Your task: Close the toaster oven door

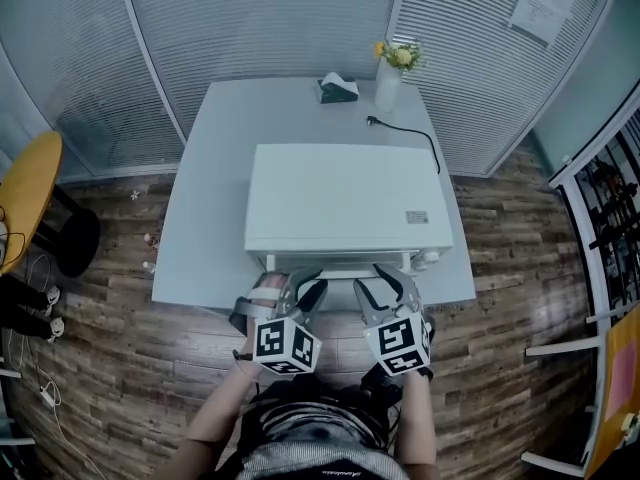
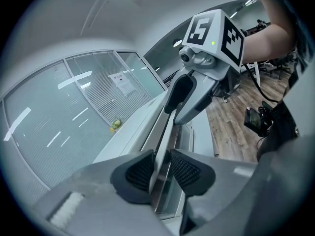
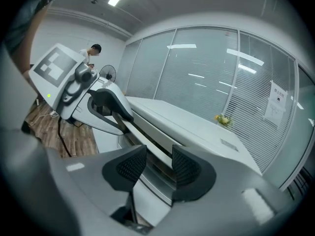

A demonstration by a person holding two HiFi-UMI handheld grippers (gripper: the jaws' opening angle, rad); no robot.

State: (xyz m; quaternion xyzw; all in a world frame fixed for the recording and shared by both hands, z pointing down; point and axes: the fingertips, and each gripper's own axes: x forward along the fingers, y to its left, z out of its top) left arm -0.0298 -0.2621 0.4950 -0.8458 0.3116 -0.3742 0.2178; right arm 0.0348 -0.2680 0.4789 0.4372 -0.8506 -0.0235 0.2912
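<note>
My left gripper (image 2: pixel 162 168) is closed on the top edge of the toaster oven door (image 2: pixel 165 132). The thin white edge fills the narrow gap between the two ribbed pads. My right gripper (image 3: pixel 160 166) is narrow in the same way, its pads set either side of that edge further along the oven's front.

The two grippers sit side by side at the front of the toaster oven (image 1: pixel 340 198), angled in toward each other. The door is ajar, with its top edge leaning a little out from the oven's front and a dark slit showing behind it.

Behind the oven, a black power cord (image 1: pixel 410 133) trails across the white table (image 1: pixel 210 218). A tissue box (image 1: pixel 338 89) sits further behind the oven. A vase of yellow flowers (image 1: pixel 393 73) is behind the oven's right side.
</note>
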